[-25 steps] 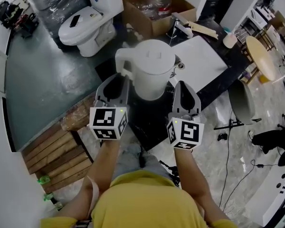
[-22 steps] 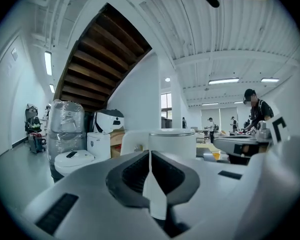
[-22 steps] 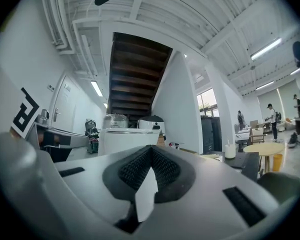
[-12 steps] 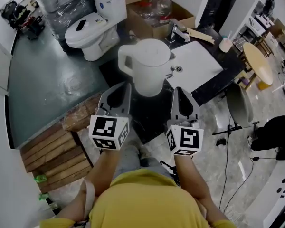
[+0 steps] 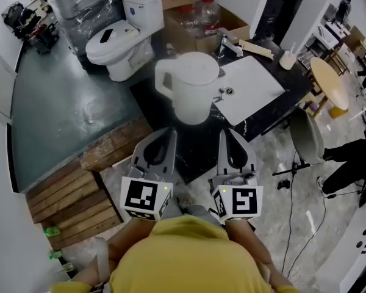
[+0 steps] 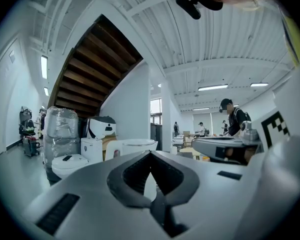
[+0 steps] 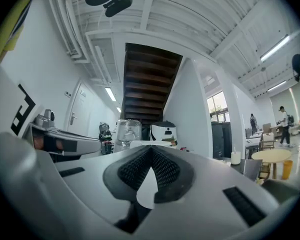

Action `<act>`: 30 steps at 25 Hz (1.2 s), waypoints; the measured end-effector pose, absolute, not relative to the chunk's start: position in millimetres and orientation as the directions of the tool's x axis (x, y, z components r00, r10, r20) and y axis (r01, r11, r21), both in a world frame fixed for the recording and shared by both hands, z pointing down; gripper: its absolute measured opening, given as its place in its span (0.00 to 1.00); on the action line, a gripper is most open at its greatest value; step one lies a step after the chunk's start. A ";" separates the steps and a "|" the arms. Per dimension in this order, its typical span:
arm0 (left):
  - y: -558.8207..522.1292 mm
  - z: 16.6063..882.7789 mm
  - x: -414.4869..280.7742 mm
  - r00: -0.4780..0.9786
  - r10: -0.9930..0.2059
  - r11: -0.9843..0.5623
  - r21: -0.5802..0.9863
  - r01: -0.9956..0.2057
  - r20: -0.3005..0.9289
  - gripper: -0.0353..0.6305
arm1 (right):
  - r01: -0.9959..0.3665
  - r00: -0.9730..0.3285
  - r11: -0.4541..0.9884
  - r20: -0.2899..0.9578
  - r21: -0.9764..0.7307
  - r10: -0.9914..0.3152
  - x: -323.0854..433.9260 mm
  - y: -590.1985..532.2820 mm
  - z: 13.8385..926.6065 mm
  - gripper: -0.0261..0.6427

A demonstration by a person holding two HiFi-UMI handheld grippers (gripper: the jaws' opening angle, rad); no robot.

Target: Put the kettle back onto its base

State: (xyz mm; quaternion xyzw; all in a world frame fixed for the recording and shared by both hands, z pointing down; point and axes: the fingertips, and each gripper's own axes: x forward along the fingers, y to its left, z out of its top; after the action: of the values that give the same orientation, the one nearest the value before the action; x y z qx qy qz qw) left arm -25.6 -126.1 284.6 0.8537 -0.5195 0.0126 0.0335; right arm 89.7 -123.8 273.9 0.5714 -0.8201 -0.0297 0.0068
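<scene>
I see the smooth white kettle, round with a flat lid, standing on the glossy black counter at upper centre, beside a white rectangular sink. My left gripper and right gripper sit below it, both clenched on nothing. A toilet stands upper left on the grey-green floor.

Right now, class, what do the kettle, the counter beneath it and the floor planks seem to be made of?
Kettle: probably plastic, smooth matte white, moulded handle.
Counter: looks like polished dark stone, pale veins; could be laminate.
Planks: wood, brown, visible grain and gaps.
</scene>
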 end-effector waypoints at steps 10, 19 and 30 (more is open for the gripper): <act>-99.3 278.4 -8.4 0.544 -0.839 -0.543 0.032 -0.839 0.038 0.07 | -0.922 -0.380 0.383 0.053 0.060 -0.924 65.9 -82.3 284.4 0.06; -99.3 286.7 -24.1 0.573 -0.818 -0.572 0.032 -0.819 0.044 0.07 | -0.928 -0.364 0.367 0.046 0.065 -0.930 45.7 -78.6 284.4 0.06; -96.5 297.4 -42.8 0.623 -0.781 -0.623 0.031 -0.782 0.033 0.07 | -0.943 -0.326 0.328 0.034 0.063 -0.945 22.2 -73.4 295.0 0.06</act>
State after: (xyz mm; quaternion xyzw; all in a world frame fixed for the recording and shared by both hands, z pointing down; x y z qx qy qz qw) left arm -42.8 -96.5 297.4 0.9007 -0.4338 0.0082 0.0211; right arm 22.2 -73.4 295.0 0.5796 -0.8141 -0.0160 0.0320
